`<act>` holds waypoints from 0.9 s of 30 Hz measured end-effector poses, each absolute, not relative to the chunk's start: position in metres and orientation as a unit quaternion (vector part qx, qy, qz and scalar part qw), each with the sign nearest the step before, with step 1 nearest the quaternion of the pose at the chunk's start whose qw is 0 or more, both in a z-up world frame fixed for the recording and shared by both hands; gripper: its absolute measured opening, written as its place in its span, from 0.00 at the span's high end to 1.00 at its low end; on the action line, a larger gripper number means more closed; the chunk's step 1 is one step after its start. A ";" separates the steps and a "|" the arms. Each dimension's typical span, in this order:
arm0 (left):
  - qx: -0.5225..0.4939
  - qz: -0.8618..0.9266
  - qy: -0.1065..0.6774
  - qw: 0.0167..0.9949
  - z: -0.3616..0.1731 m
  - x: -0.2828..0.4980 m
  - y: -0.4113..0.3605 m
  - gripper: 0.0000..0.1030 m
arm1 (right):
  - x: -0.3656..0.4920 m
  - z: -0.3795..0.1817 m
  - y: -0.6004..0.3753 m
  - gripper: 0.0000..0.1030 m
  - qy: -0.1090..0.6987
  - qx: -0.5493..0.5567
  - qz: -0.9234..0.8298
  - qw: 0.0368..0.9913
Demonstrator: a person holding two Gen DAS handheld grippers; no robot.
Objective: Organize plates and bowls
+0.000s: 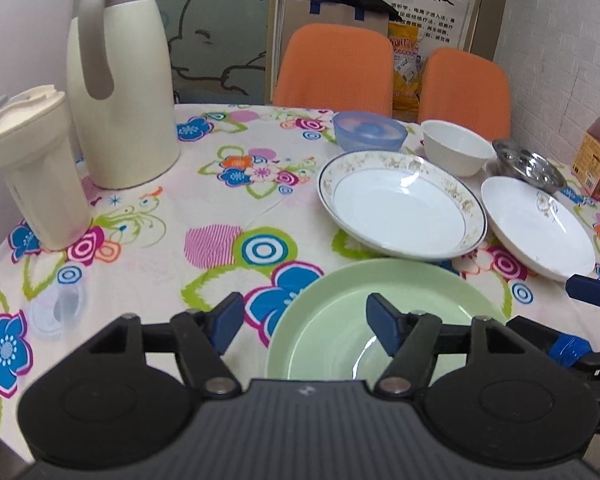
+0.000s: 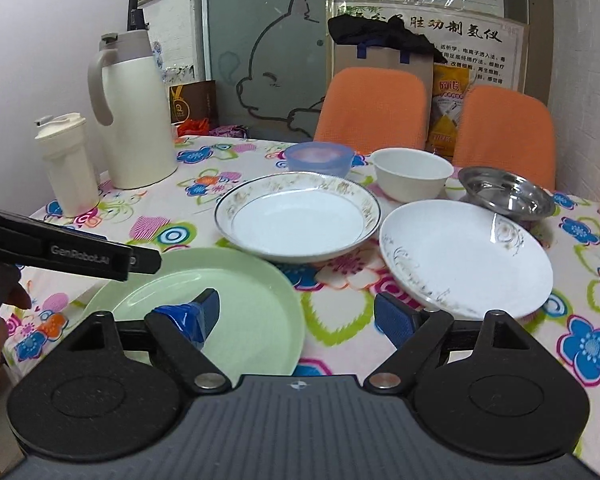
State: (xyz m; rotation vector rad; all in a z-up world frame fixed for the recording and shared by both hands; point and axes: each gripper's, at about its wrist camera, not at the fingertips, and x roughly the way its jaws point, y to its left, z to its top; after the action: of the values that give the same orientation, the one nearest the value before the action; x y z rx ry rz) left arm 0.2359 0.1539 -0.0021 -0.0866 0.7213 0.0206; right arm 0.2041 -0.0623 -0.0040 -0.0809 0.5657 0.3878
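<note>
— Progress so far? Your left gripper (image 1: pixel 304 320) and right gripper (image 2: pixel 296 314) both gape wide, holding nothing.

— None stacked, I judge. Green plate (image 1: pixel 340 320) lies empty under your left jaws; beyond sit two empty white plates (image 2: pixel 296 216), then three empty bowls (image 2: pixel 412 172).

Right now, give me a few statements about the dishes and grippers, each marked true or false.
1. The green plate lies nearest the grippers. True.
2. The left gripper is shut on a plate. False: its fingers are spread, holding nothing.
3. The steel bowl sits right of the white bowl. True.
4. The blue bowl is stacked inside the white bowl. False: it stands apart.
5. The right gripper is open. True.
</note>
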 end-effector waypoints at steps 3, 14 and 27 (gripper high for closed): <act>-0.052 0.019 0.344 0.937 0.006 0.250 0.162 0.32 | 0.229 -0.002 -0.063 0.31 0.282 -0.049 0.191 0.939; -0.059 0.048 0.349 0.934 0.000 0.280 0.185 0.31 | 0.299 -0.023 -0.048 0.28 0.335 0.023 0.221 0.915; -0.058 0.055 0.352 0.932 0.000 0.319 0.195 0.29 | 0.333 -0.029 -0.035 0.27 0.342 0.008 0.210 0.916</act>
State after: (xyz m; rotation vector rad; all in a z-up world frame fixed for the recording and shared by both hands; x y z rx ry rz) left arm 0.3188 0.1946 0.0000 -0.1184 0.7211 0.1131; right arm 0.3326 -0.0352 -0.0294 0.0165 0.7033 0.4314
